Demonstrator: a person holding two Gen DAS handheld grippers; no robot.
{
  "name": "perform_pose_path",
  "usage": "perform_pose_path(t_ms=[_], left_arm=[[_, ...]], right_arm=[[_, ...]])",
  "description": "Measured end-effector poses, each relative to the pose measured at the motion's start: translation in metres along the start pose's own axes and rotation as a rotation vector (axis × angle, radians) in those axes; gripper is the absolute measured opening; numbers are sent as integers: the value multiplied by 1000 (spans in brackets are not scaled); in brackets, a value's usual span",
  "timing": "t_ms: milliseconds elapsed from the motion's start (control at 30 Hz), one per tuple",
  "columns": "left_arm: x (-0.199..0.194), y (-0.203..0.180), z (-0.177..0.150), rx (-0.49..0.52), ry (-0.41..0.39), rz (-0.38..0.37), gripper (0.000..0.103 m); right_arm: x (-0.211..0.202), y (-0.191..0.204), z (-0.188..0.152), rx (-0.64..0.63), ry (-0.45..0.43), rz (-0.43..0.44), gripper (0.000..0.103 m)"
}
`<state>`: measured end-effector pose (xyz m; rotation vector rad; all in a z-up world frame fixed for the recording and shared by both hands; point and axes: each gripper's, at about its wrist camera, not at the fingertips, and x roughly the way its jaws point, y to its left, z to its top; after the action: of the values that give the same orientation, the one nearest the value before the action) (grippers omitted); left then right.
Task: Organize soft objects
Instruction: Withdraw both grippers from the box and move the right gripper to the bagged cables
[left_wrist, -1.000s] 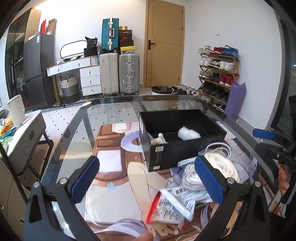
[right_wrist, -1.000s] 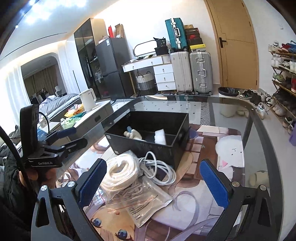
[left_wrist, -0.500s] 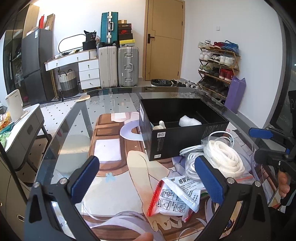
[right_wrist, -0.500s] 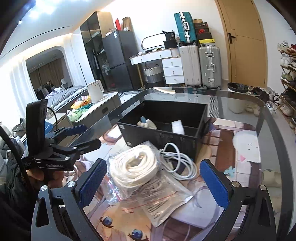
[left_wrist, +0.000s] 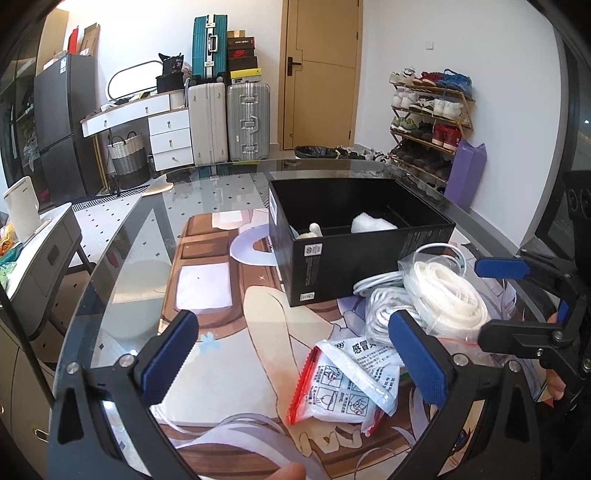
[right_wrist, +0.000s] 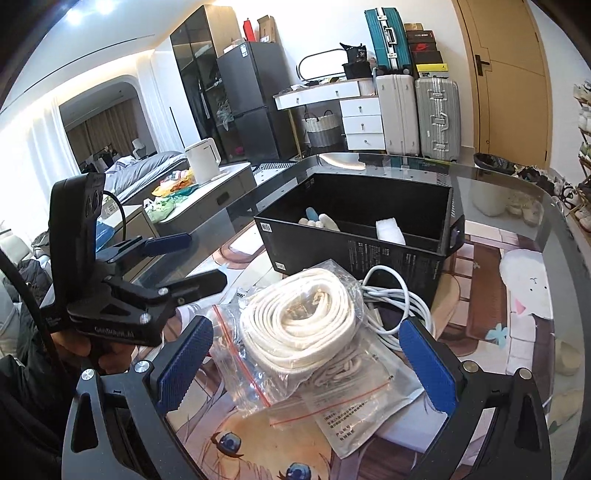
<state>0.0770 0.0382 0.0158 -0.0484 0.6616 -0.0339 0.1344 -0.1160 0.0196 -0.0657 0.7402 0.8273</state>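
Roughly partway thru, I'd judge. Black box (left_wrist: 369, 254) sits on the glass table (left_wrist: 147, 258) w/ two soft items already inside: a pale plush-like thing (right_wrist: 319, 221) in the left compartment and a white fluffy wad (right_wrist: 389, 230) in the next one over, divider between them. Rest of the box looks bare.

Still outside, piled just in front of the box: bagged coil of flat white cord (right_wrist: 299, 325) in a zip bag, a white cable (right_wrist: 399, 299) looped against the box wall, a bagged white rope bundle (left_wrist: 380, 317), a red-zip packet w/ printed instructions (left_wrist: 347, 384), and a flat clear sachet (right_wrist: 369, 406) under the coil. So most of the pile is left.

Left gripper (left_wrist: 295, 362) is spread wide, nothing between its pads, hovering over the table near the red-zip packet. Right gripper (right_wrist: 306, 365) also spread wide, empty, w/ the bagged coil lying between and just beyond its fingers, not pinched.

Views differ: left wrist cam shows the red-zip packet and rope bundle clearly, which the right cam barely catches; right cam shows the flat sachet and the box's far handle cutout (right_wrist: 456, 232), hidden from the left. Each cam sees the other gripper from the side.
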Motion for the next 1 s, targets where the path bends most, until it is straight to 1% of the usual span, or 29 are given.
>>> perform_pose_path(t_ms=[133,267,533,1000], left_arm=[[2,-4,-2,0,11,-12,103],[1,-6,-2,12,13,-6,103],[-1,2,2,-17,9,-1,103],[-2,8,4,-31,6,3,103]], right_arm=[[7,0,1,-3,12,10,102],[14,-3,2,-2,23,17,102],[17,-4,4,-1,23,32,102],[38,1,6,24,74,10,102]])
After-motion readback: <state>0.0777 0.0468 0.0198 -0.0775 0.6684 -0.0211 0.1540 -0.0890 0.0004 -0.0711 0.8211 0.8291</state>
